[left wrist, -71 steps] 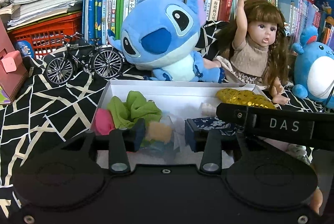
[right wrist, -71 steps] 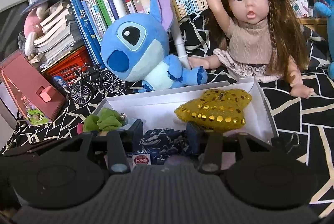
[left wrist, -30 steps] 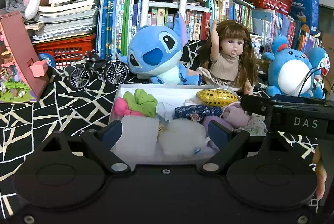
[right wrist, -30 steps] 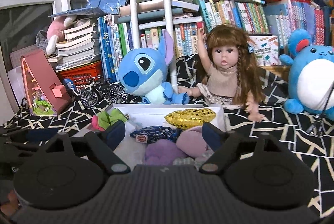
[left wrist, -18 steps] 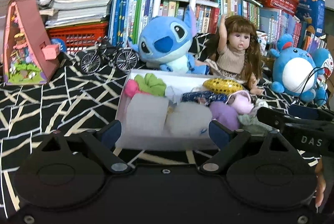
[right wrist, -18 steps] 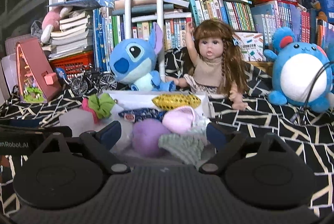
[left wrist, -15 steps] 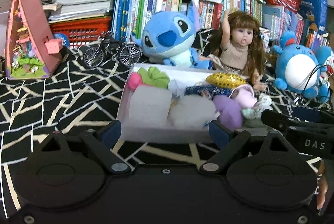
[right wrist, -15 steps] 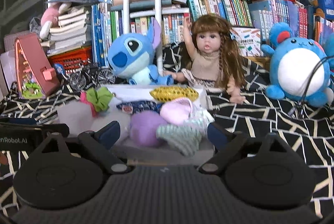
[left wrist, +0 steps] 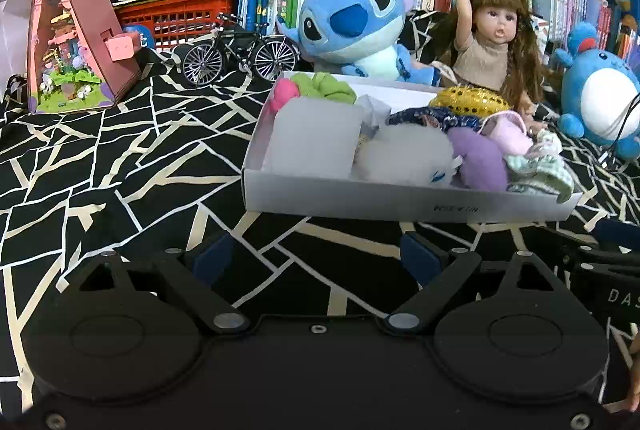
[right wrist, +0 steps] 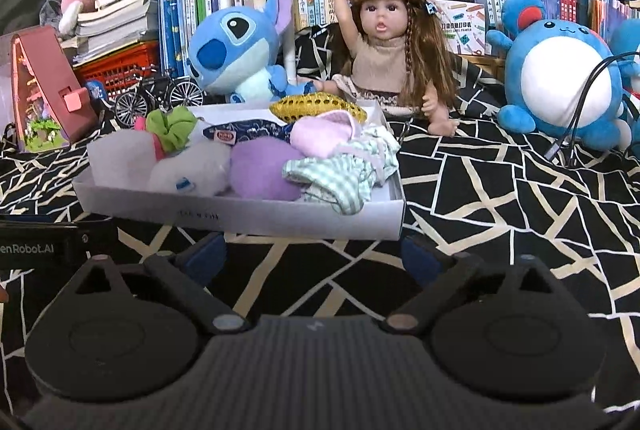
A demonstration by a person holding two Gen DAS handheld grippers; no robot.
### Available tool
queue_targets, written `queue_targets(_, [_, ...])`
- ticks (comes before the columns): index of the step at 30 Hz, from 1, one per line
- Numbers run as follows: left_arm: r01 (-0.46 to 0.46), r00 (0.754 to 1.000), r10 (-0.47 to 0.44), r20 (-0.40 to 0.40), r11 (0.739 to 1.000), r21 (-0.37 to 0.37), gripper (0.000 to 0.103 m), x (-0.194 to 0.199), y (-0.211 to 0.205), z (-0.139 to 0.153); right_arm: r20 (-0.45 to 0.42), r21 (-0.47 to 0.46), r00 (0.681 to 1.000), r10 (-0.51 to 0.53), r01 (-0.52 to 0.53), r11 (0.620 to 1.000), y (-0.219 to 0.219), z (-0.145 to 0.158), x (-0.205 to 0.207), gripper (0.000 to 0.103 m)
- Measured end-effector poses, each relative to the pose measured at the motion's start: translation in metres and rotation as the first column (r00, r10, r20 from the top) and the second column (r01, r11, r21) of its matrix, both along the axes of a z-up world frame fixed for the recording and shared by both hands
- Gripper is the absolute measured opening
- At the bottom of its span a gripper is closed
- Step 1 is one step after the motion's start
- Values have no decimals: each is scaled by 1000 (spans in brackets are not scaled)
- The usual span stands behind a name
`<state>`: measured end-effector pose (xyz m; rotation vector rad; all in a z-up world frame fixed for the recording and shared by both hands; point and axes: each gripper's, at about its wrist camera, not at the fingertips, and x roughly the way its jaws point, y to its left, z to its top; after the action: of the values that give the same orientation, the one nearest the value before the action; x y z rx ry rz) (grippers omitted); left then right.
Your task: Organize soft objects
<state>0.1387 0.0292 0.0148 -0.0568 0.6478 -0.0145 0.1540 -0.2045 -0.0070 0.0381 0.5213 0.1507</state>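
**Both jaws empty, the box dead ahead**

Our left gripper (left wrist: pixel 310 256) stands with its jaws spread and nothing between them, only the black-and-cream patterned cloth (left wrist: pixel 120 157) below. Our right gripper (right wrist: pixel 316 256) has just been opening its jaws wider; they too are bare. Neither touches anything.

Outward from both, the white box (left wrist: pixel 400 197) lies straight ahead and apart from the fingertips, its long side running crosswise to us, near wall facing the jaws. For the left gripper it sits ahead and a little to the right; for the right gripper, ahead and slightly left, so we judge the two about equally near.

Inside, the soft things are heaped: a green scrunchie (right wrist: pixel 172 123) at the far left, a purple plush (right wrist: pixel 264 169) in the middle, and a checked green cloth (right wrist: pixel 340 183) drooping over the near wall at the right end. We judge that cloth the one piece left to tuck in, and the right gripper's side suits it.
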Motion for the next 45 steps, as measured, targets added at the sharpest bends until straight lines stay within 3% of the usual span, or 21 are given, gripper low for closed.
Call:
queue_targets(28, [-2, 999, 4, -44, 998, 60, 97, 9, -11, -17, -121, -37, 993, 15, -19, 999, 11, -11, 15, 103])
queue_targets(45, [-15, 998, 19, -58, 997, 69, 103, 11, -10, -19, -140, -50, 990, 6, -13, 999, 12, -12, 17, 103])
